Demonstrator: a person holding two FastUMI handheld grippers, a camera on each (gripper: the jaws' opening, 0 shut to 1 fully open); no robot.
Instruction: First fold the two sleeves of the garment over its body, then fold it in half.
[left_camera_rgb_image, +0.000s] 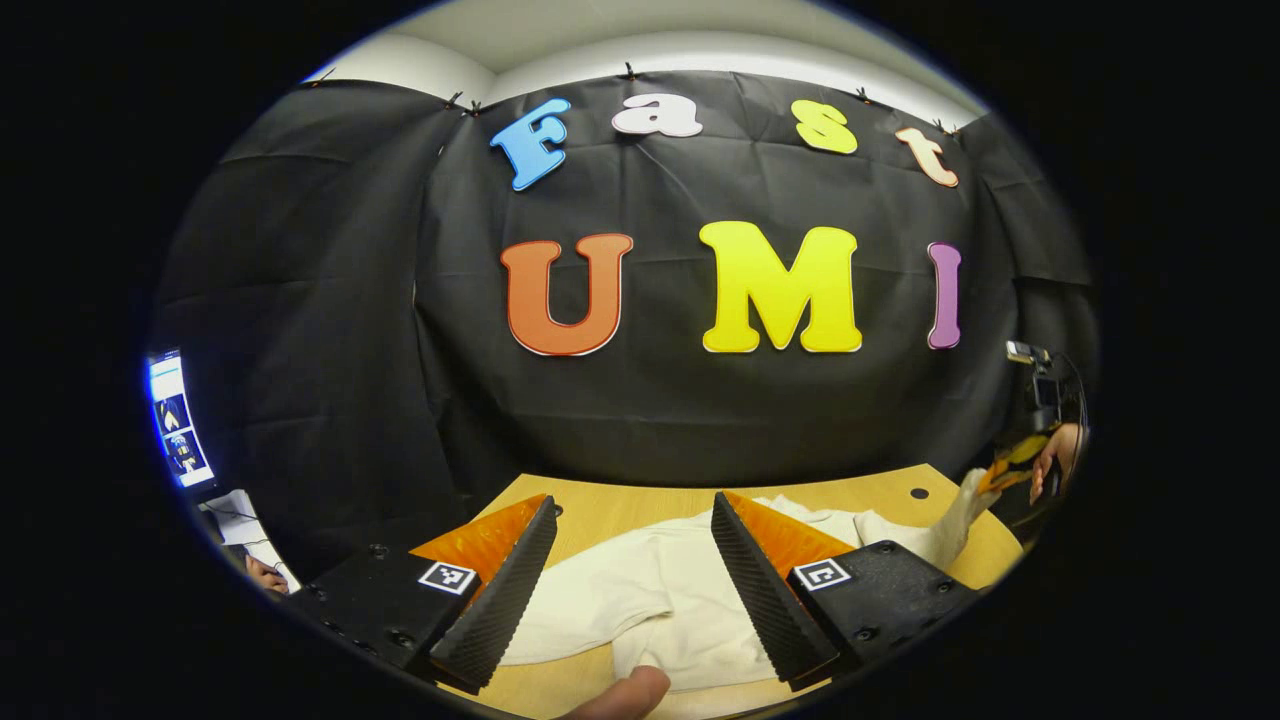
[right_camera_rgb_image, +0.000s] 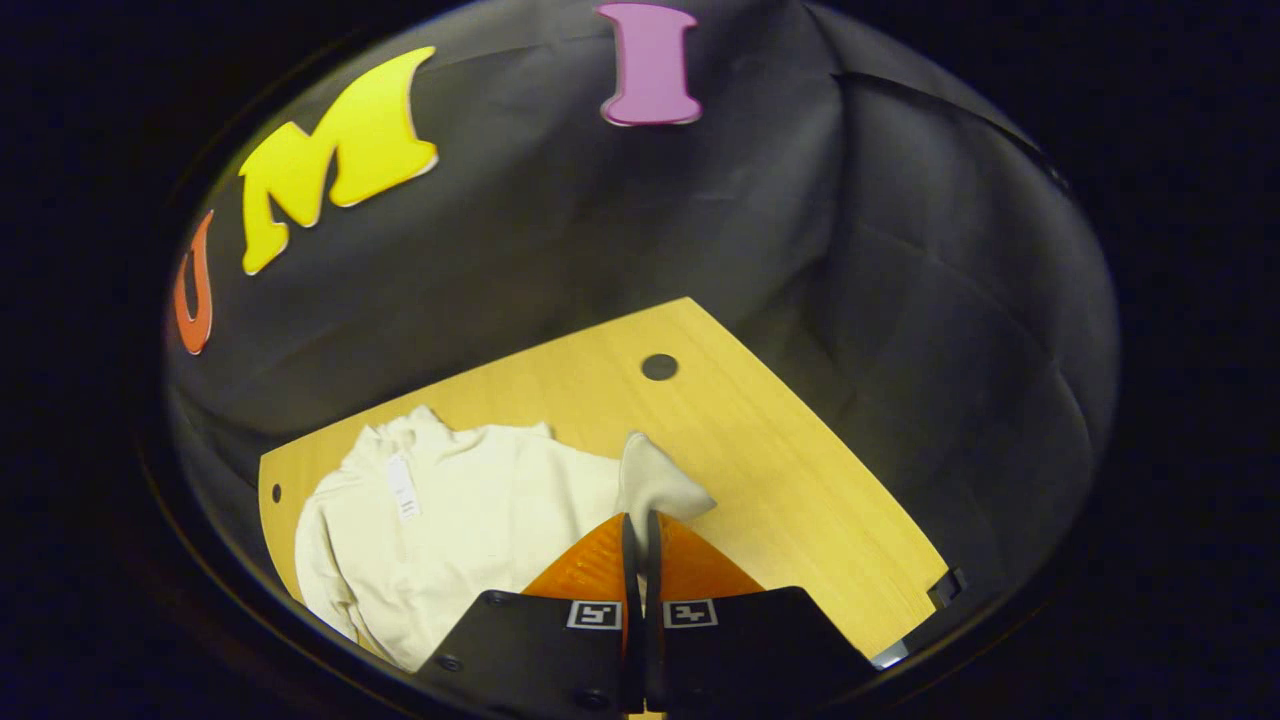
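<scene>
A cream long-sleeved garment (left_camera_rgb_image: 640, 590) lies on the wooden table (left_camera_rgb_image: 640, 505). My left gripper (left_camera_rgb_image: 634, 500) hovers open just above its near part, with nothing between the fingers. At the far right of the left gripper view, my right gripper (left_camera_rgb_image: 1010, 465) holds one sleeve (left_camera_rgb_image: 955, 520) lifted off the table. In the right gripper view, the right gripper (right_camera_rgb_image: 637, 518) is shut on that sleeve's end (right_camera_rgb_image: 655, 480), which sticks out past the tips. The garment's body (right_camera_rgb_image: 470, 500) spreads out to the left below it, with a white tag (right_camera_rgb_image: 402, 488) near the collar.
The table (right_camera_rgb_image: 780, 450) has a round cable hole (right_camera_rgb_image: 659, 366) and bare wood to the right of the garment. A hand (left_camera_rgb_image: 1060, 450) holds the right gripper. A thumb (left_camera_rgb_image: 620, 695) shows at the bottom edge. A lit monitor (left_camera_rgb_image: 178, 420) stands off to the left.
</scene>
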